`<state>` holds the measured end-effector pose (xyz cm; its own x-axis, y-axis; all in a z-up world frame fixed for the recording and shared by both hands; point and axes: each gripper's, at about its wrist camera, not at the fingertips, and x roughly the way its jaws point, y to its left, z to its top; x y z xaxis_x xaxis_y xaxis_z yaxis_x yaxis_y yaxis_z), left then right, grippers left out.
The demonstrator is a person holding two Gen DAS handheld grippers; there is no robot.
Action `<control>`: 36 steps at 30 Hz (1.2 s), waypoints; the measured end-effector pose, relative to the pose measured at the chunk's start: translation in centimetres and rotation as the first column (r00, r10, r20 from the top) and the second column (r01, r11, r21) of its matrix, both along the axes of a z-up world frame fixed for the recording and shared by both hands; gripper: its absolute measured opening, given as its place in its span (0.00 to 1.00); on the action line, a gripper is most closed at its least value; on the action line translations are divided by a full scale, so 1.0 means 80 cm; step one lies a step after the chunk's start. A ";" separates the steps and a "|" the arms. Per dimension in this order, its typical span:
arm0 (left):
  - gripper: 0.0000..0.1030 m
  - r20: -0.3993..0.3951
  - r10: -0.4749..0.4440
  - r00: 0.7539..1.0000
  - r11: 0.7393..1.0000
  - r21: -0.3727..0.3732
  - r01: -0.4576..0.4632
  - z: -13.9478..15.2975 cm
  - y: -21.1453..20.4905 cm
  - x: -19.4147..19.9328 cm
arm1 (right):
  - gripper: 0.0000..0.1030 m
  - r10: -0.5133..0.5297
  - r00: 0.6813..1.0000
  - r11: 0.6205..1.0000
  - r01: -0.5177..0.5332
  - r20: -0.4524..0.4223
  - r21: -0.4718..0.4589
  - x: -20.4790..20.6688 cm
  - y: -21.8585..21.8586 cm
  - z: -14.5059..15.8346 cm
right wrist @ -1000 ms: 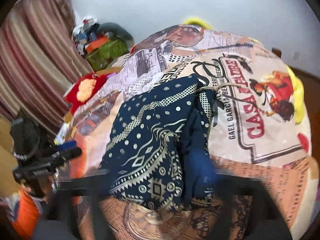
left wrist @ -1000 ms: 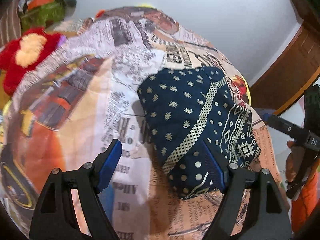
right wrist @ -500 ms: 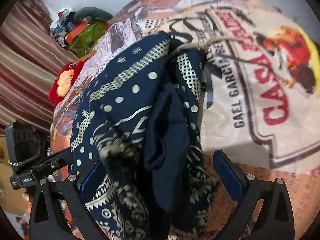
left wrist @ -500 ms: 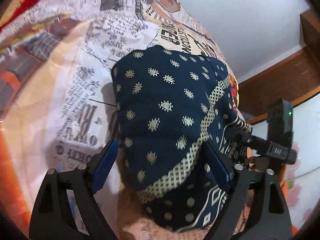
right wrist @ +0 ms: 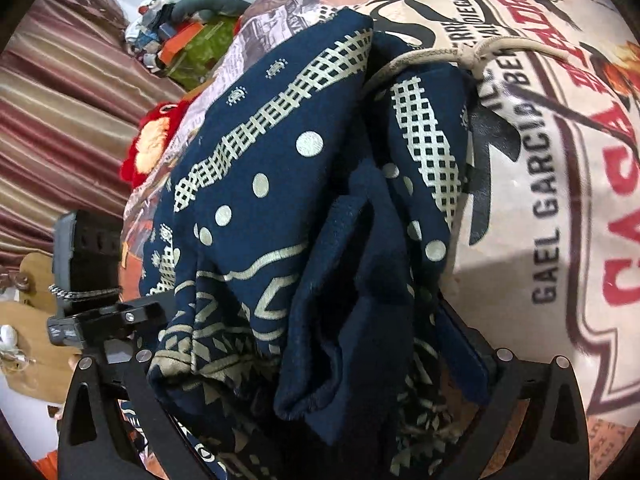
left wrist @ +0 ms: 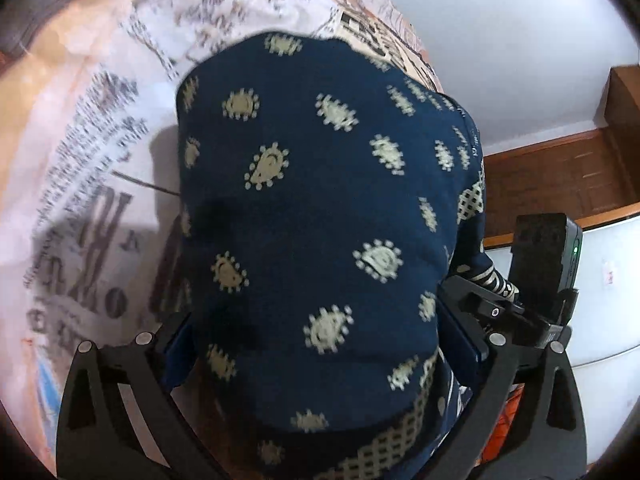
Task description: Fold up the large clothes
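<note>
On the bedsheet [left wrist: 92,184] lies the garment [left wrist: 312,232], a navy cloth folded into a thick bundle, printed with cream paisley dots on 1 side and lattice bands, round dots and zigzag borders on the other. From the left wrist view the bundle fills most of the frame and its near end sits between the 2 fingers of the left gripper [left wrist: 320,344]. Those fingers stand wide, 1 on each side of the bundle, their blue pads close against the cloth; whether they press it I cannot tell. Beyond the bundle's right edge the other tool's black body shows, with a small green light.

From the right wrist view the garment [right wrist: 280,216] shows its open side: several layers stacked, with a plain navy fold bulging out at the middle and a cream drawstring [right wrist: 432,56] trailing off the far end onto the sheet. The right gripper [right wrist: 316,364] also straddles the near end with fingers spread wide; the cloth drapes over the left finger and hides its pad, and the right pad lies against the bundle's edge. The 2 grippers face the bundle from opposite sides.

The bedsheet [right wrist: 552,208] carries newspaper print and large red lettering. A red plush toy [right wrist: 152,144] rests near the striped curtain [right wrist: 56,112], well apart from the garment.
</note>
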<state>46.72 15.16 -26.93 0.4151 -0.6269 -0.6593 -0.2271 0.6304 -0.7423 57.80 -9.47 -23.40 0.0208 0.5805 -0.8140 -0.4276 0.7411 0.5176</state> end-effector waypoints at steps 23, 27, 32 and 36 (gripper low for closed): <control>0.73 0.168 -0.016 0.986 0.996 0.087 0.001 0.084 0.017 -0.043 | 0.43 -0.018 1.000 0.982 0.014 0.020 0.188 -0.046 0.042 0.045; 0.73 0.207 -0.016 0.978 0.995 0.100 -0.005 0.114 0.023 -0.058 | 0.43 -0.014 0.999 0.979 0.003 0.049 0.204 -0.059 0.043 0.072; 0.73 0.274 -0.009 0.962 0.992 0.126 -0.027 0.159 0.036 -0.084 | 0.43 -0.003 0.993 0.975 -0.023 0.117 0.219 -0.084 0.049 0.123; 0.73 0.303 0.000 0.953 0.988 0.147 -0.046 0.186 0.051 -0.106 | 0.43 0.008 0.986 0.972 -0.048 0.169 0.231 -0.108 0.064 0.161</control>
<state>38.24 19.27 -12.07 0.6221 -0.5181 -0.5869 -0.0233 0.7371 -0.6754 49.13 -4.32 -10.56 0.1245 0.7561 -0.6425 -0.5407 0.5947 0.5950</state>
